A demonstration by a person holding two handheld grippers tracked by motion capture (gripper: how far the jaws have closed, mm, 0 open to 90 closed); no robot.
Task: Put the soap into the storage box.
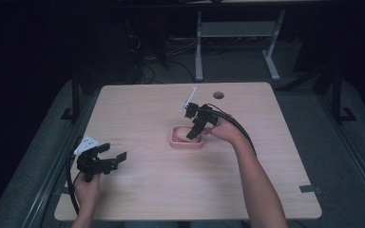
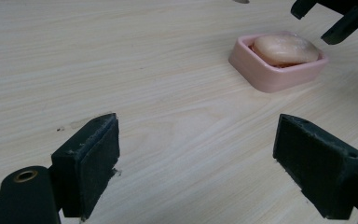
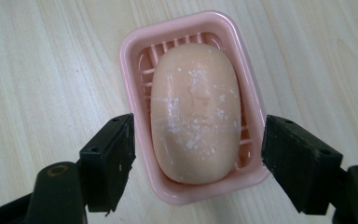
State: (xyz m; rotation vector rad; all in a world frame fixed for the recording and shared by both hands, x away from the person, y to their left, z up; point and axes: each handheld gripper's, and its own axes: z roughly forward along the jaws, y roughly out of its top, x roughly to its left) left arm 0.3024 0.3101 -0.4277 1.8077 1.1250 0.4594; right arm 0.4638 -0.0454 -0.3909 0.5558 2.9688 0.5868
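We are holding the right gripper (image 3: 196, 158) directly above the pink soap dish (image 3: 133, 56), looking straight down into it. Its jaws are standing wide, one on each long side of the dish and outside the rim, gripping nothing. The bar of soap (image 3: 195, 112) is lying lengthwise in the dish on the slotted bottom, pale peach with white flecks and scratches across its top. It is sitting between the two jaws but apart from both.

In the high view the right gripper (image 1: 196, 130) is tilting down over the soap dish (image 1: 186, 143), which is resting on the wooden table (image 1: 142, 190) a little beyond its middle. A round hole (image 1: 218, 95) is showing in the tabletop beyond the dish, near the far edge.

We are keeping the left gripper (image 1: 113, 156) well apart from the dish, low over the table near its left edge, with our left hand (image 1: 86, 187) behind it. In the left gripper view its jaws (image 2: 196, 161) are also gaping wide over bare wood, empty, and pointing toward the soap dish (image 2: 279, 77), where the soap (image 2: 285, 49) is rising above the rim.
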